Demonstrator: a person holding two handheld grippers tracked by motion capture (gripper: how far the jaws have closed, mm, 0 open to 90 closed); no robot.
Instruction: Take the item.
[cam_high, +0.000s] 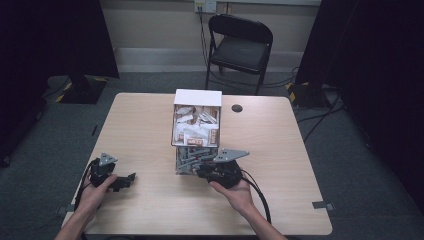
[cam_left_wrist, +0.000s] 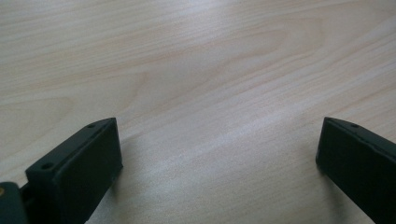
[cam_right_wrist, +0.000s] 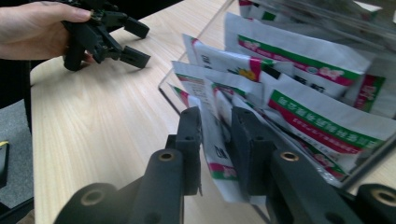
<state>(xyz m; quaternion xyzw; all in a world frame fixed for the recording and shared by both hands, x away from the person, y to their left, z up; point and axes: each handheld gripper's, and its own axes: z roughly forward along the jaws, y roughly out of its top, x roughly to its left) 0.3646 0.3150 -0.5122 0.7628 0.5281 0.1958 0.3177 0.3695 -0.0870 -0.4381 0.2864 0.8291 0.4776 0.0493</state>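
The right claw (cam_right_wrist: 215, 140) is clenched on a sachet (cam_right_wrist: 215, 154) at the clear box's (cam_right_wrist: 373, 154) open front — next, draw it straight out — while the left claw (cam_left_wrist: 219, 154) rests released on the tabletop (cam_left_wrist: 196, 70).

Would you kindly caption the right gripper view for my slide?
Right gripper closing its jaws around a sachet at the clear box opening.

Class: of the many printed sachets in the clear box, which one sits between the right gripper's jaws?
The frontmost sachet, hanging edge-on out of the clear box; the right gripper straddles it, while the others lie behind.
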